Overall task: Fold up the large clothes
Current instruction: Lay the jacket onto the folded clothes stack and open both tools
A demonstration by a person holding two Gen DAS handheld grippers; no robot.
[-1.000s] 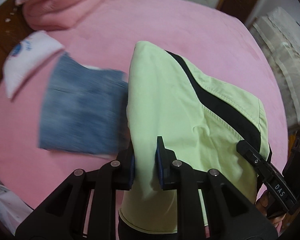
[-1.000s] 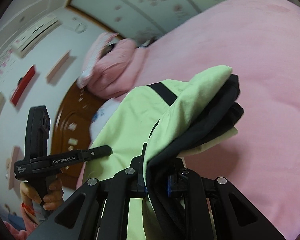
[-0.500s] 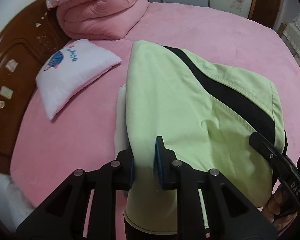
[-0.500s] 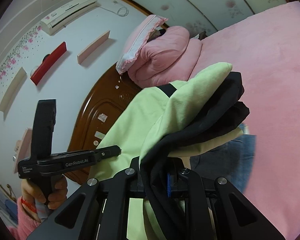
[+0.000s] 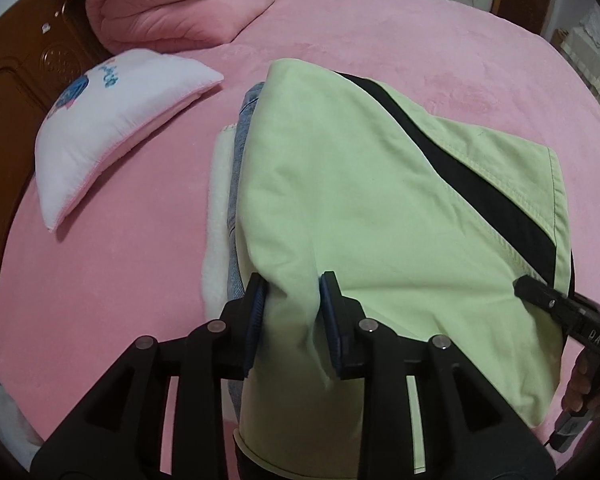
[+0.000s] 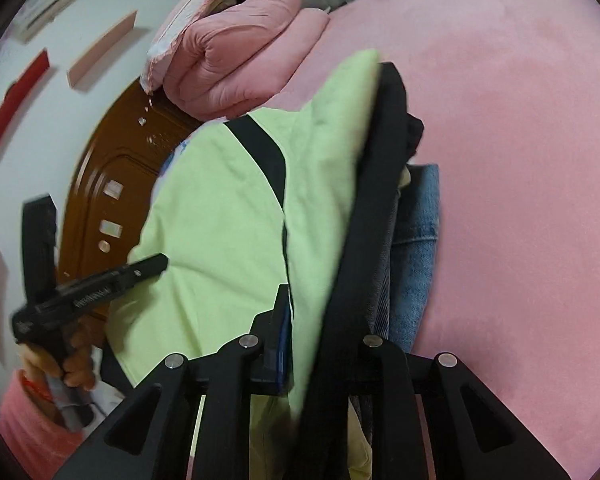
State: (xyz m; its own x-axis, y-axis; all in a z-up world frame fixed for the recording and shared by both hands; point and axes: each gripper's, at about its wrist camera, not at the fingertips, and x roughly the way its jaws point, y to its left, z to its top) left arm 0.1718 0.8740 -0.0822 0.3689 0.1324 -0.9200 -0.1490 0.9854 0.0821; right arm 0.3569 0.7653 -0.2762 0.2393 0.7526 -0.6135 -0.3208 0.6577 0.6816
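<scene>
The left gripper (image 5: 293, 300) has a fold of the green garment (image 5: 380, 200) between its blue pads (image 5: 256, 312); its jaws are opening, a narrow way apart, and the cloth still bunches against both pads. The right gripper (image 6: 324, 320) pinches the garment's other end, green cloth and its black lining (image 6: 380, 200) together; its jaws are opening slightly too, with the cloth packed between them.

The garment lies folded near the middle of the pink bed (image 5: 440, 40), on top of folded jeans (image 5: 240, 152) and a white cloth (image 5: 216, 208) whose edges show along its left side. A black stripe (image 5: 460, 172) crosses it diagonally.

A white pillow (image 5: 112, 128) lies toward the bed's left edge, and a folded pink quilt (image 5: 180, 4) sits at the far left corner against the wooden headboard (image 5: 24, 68). No containers are in view.
</scene>
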